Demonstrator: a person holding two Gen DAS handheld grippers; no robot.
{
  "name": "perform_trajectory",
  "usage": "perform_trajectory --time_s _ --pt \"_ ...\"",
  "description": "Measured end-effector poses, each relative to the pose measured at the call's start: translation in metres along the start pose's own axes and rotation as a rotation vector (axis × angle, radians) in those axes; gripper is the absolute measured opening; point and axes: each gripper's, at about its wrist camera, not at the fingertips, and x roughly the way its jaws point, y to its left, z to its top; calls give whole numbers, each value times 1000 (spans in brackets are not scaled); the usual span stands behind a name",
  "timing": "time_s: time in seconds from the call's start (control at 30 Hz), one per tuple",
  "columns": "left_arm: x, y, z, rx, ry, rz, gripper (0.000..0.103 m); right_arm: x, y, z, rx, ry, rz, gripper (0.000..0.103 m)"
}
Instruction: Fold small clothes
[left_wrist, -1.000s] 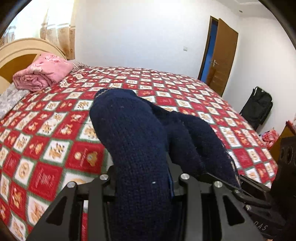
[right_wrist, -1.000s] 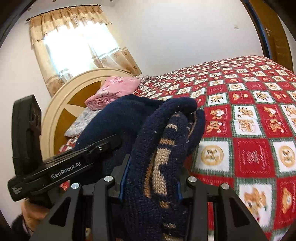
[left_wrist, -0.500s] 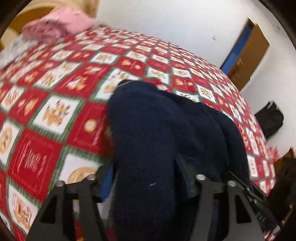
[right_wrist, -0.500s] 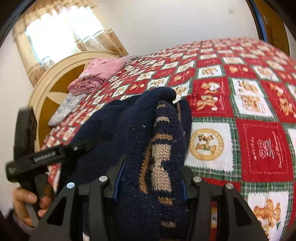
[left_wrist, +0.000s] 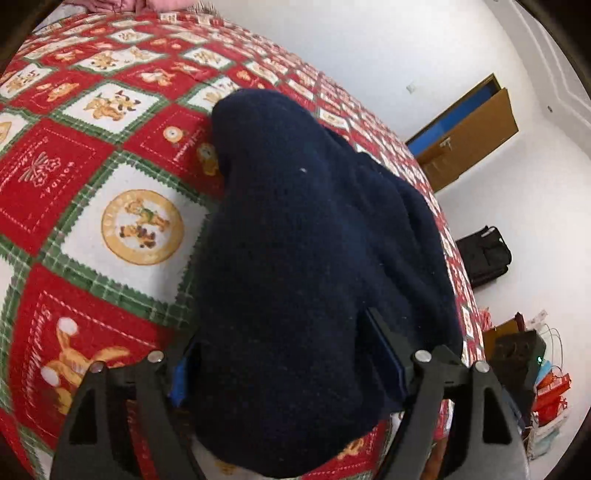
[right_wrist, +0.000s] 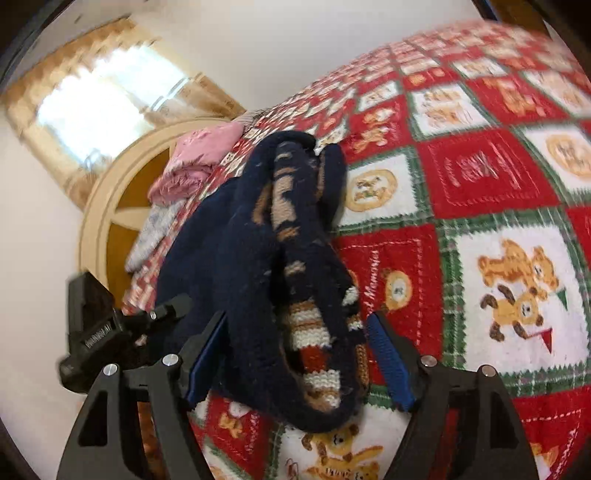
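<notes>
Navy knitted garment (left_wrist: 314, 258), bundled thick with a tan-and-white patterned band showing on its right end (right_wrist: 295, 280), lies on the red-and-white patchwork bedspread (left_wrist: 92, 177) at the near edge of the bed.

Left tongs (left_wrist: 288, 354): jaws opening, knit between them. Blue pads look clear of the wool on the right side; the left side is hidden by the bulk, so I read it as released.
Right tongs (right_wrist: 295, 354): jaws opening, patterned end between them, and both blue pads (right_wrist: 391, 365) stand visibly off the fabric. Released.

The right view also shows the left tongs just left of the bundle.

Risks from here, as I judge them:
- Thick knit is springy, so with no pressure on it the fold may relax and open up.
- Loose loops could snag a pad on pull-back and drag the top layer askew.
- The bundle sits close to the near bed edge, so a drag toward the person could slide it off.
- The right view is blurred, so alignment of the two ends is unclear.

Pink folded cloth (right_wrist: 199, 162) lies far off by the headboard, well apart.
</notes>
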Motion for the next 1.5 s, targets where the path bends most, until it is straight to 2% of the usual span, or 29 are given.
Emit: perform_trajectory --time_s 0.03,0.07,0.1,0.13,0.17,0.23,0.33,0.37,0.4,0.43,0.47,0.5,0.57,0.73,0.87,0.9,1.0,1.03,1.13,1.2,1.3,1.43,1.5 --pt "1 -3 0 10 2 3 81 5 7 1 -18 22 -18 76" --pt "2 -6 0 13 7 -1 79 8 13 3 -18 46 -17 72" --pt "3 -8 0 8 12 -11 75 12 17 4 0 79 14 61" --pt "3 -10 1 -1 21 -22 66 15 19 5 47 117 92 53" --pt "1 -13 1 -4 22 -27 62 15 18 6 87 138 156 47" --pt "-5 -18 3 -4 24 -24 48 11 18 7 170 153 281 46" --pt "-23 -14 3 -39 30 -66 41 7 9 5 248 180 373 45" --pt "-27 -15 3 -40 33 -72 41 6 6 4 254 185 366 44" --pt "-31 -16 2 -30 38 -71 41 5 4 2 230 185 306 44" --pt "-32 -17 0 -12 46 -52 41 3 2 -1 163 174 183 44" --pt "-31 -18 -2 13 53 -18 41 4 1 -4 121 167 106 44" --pt "-26 -19 -6 46 60 34 41 6 -3 -9 102 165 77 44" --pt "-13 -18 -14 73 84 103 47 5 -8 -14 99 131 103 42" --pt "-14 -23 -24 152 22 217 65 5 6 -16 46 127 59 44" --pt "-27 -29 -33 182 -13 272 67 -11 16 -26 26 125 19 45" --pt "-32 -31 -36 191 -33 298 68 -26 17 -27 -3 106 0 45" --pt "-41 -36 -39 231 -100 380 71 -57 39 -27 -152 -26 -103 45" --pt "-43 -39 -40 245 -121 401 71 -69 51 -26 -213 -94 -154 45" --pt "-48 -45 -42 268 -153 427 71 -94 73 -26 -307 -253 -217 45" --pt "-54 -48 -43 266 -163 421 71 -106 83 -28 -347 -322 -217 45" --pt "-64 -50 -49 257 -188 413 71 -116 93 -36 -380 -352 -198 45" --pt "-72 -55 -63 254 -194 414 71 -119 93 -50 -321 -311 -72 45" --pt "-75 -58 -72 261 -191 414 71 -120 96 -56 -308 -284 -47 45"
